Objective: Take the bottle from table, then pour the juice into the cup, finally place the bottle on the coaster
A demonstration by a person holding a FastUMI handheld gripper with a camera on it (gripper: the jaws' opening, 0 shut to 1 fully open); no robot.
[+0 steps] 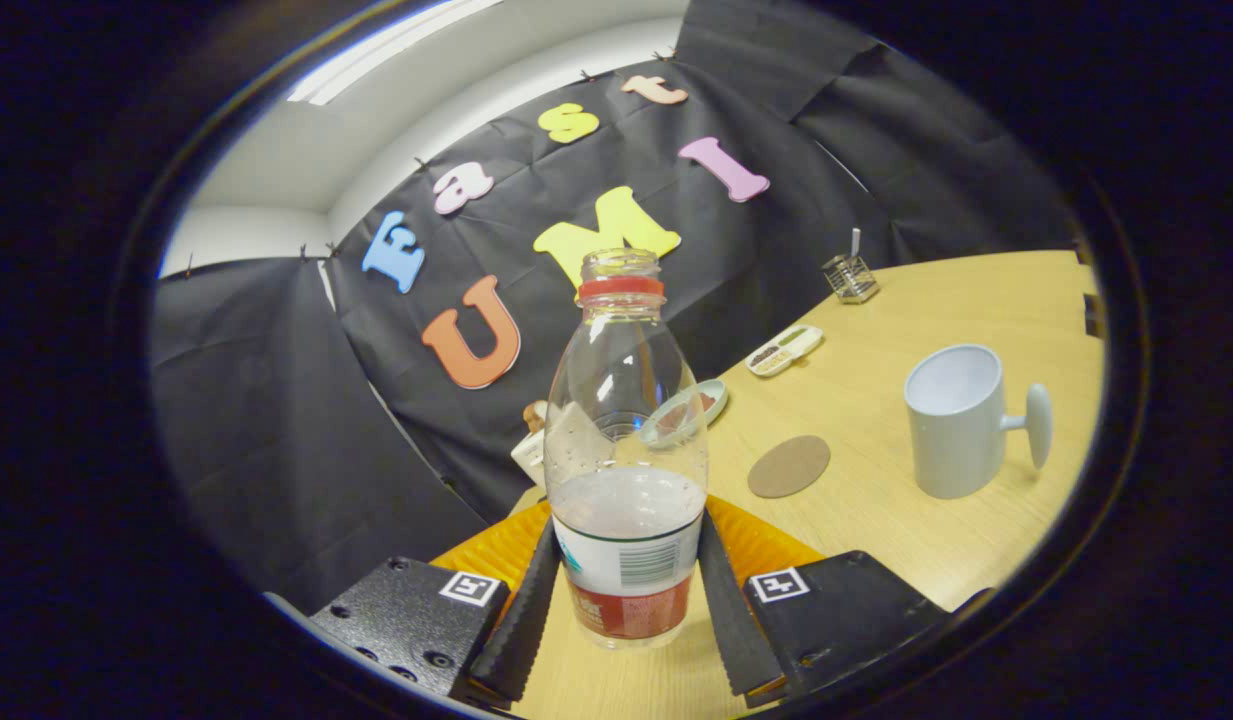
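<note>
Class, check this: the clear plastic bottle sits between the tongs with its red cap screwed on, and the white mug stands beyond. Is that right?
Not quite. The gripper view shows the clear plastic bottle uncapped between the tongs; just a red ring circles its open neck. The white mug stands beyond.

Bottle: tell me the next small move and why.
Probably lift the bottle a little and carry it toward the cup. The fingers already press on both sides of its labelled base, its cap is off, juice sits low inside, and the cup stands open beyond the coaster.
</note>
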